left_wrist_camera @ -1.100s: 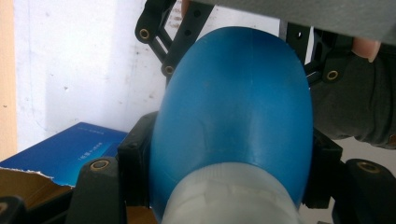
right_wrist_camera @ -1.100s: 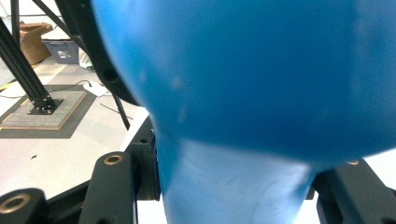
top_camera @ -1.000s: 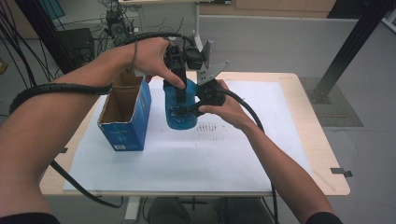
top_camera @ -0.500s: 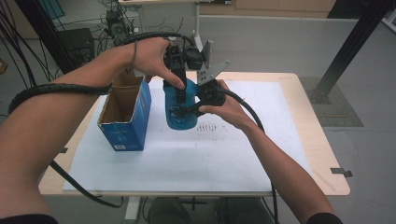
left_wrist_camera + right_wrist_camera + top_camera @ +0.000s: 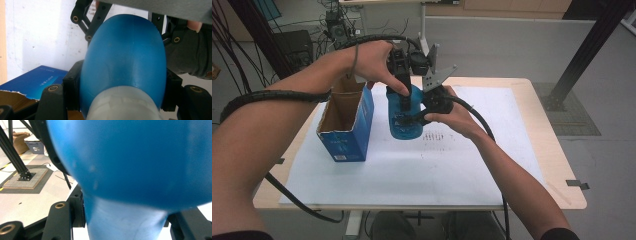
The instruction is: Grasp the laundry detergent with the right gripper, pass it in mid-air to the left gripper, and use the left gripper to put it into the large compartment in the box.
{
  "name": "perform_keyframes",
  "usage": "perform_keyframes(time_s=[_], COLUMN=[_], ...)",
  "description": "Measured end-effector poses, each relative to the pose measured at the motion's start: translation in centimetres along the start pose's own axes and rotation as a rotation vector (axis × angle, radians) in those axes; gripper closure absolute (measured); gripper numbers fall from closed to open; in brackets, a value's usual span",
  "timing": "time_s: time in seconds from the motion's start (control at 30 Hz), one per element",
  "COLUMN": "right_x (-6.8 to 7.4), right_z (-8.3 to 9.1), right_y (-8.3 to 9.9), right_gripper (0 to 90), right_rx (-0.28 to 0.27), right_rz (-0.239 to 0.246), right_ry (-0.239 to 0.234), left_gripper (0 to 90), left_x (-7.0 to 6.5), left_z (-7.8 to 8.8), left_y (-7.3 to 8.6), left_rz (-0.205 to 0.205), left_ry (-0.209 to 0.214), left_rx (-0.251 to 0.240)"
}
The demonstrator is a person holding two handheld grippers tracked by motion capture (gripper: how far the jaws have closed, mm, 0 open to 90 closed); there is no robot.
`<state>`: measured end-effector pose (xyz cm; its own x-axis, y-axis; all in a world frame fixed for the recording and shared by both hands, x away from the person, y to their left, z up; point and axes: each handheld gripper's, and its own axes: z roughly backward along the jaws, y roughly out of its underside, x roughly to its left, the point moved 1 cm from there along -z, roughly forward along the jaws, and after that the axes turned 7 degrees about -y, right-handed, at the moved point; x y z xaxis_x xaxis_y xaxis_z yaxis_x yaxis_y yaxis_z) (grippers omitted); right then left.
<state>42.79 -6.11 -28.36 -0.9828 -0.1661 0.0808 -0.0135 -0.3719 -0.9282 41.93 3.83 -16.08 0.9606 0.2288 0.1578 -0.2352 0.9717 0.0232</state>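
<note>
A blue plastic bottle [image 5: 404, 116] stands upright over the white sheet, held from two sides. My left gripper [image 5: 404, 95] comes down from above and is shut on its upper part; in the left gripper view the jaws clamp the bottle [image 5: 125, 57] just past its whitish cap [image 5: 123, 106]. My right gripper [image 5: 411, 119] reaches in from the right and is shut on the lower body. Up close, the bottle [image 5: 130, 157] narrows to a paler section between the right gripper [image 5: 125, 222] jaws. Whether the base touches the sheet is hidden.
An open blue cardboard box [image 5: 344, 120] stands just left of the bottle, its torn flap visible near the left jaw [image 5: 32, 80]. A white sheet [image 5: 462, 165] covers the wooden table [image 5: 557, 165]. Black cables trail along both forearms. A black frame post [image 5: 584, 45] stands at the far right.
</note>
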Motion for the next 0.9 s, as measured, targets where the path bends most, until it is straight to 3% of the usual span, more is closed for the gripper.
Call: perform_keyframes(time_s=[0.9], right_x=[-0.15], right_z=[-0.06], right_y=[-0.12], right_gripper=[41.6], right_rx=[-0.011], right_rz=[-0.008], right_ry=[-0.001], left_gripper=[36.7], left_x=[0.01], left_z=[-0.12], left_y=[0.10], left_rz=[0.003], left_ry=[-0.004], left_rx=[0.003])
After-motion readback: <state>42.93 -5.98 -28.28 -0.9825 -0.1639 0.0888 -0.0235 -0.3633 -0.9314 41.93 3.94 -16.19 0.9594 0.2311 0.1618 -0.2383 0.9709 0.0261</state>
